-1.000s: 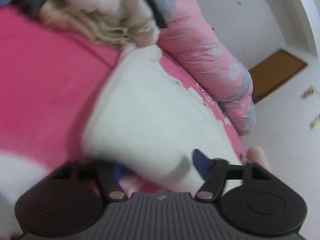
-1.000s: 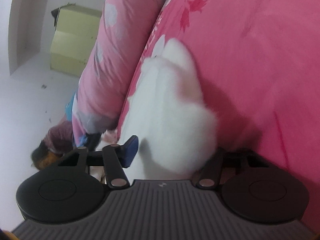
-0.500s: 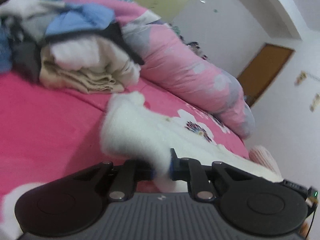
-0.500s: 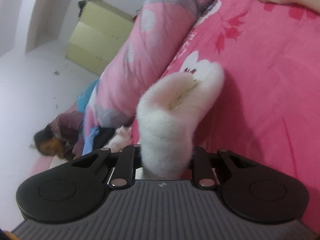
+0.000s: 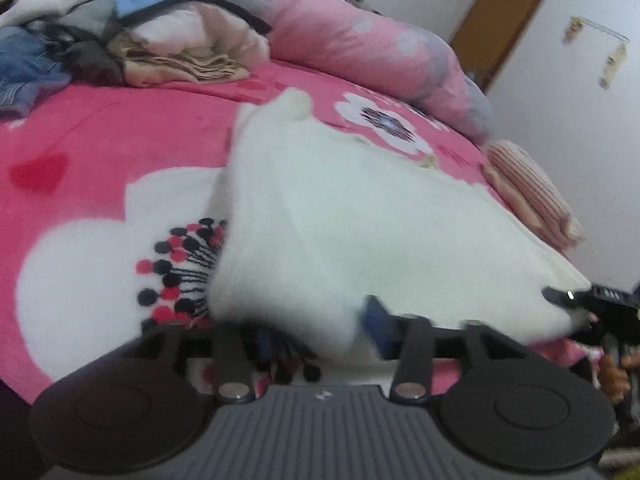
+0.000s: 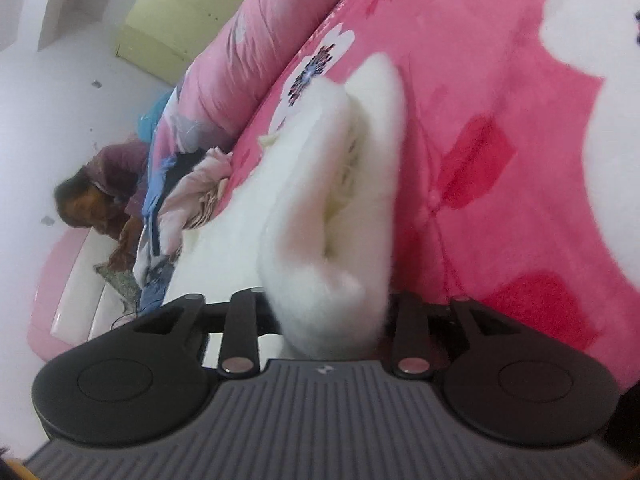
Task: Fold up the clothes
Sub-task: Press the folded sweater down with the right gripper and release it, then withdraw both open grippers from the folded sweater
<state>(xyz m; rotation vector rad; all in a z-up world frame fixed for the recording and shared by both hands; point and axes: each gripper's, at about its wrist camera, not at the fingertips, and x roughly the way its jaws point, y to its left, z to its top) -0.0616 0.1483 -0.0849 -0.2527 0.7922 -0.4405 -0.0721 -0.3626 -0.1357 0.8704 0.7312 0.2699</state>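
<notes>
Fleece (image 5: 360, 224) is spreading flat on the bed (image 5: 100, 132) now. Half a second ago both grippers were pinching it; we're seeing the left fingers (image 5: 376, 324) spread wide around its edge, right fingers (image 6: 400, 312) parted too, so this fold looks laid down.
</notes>
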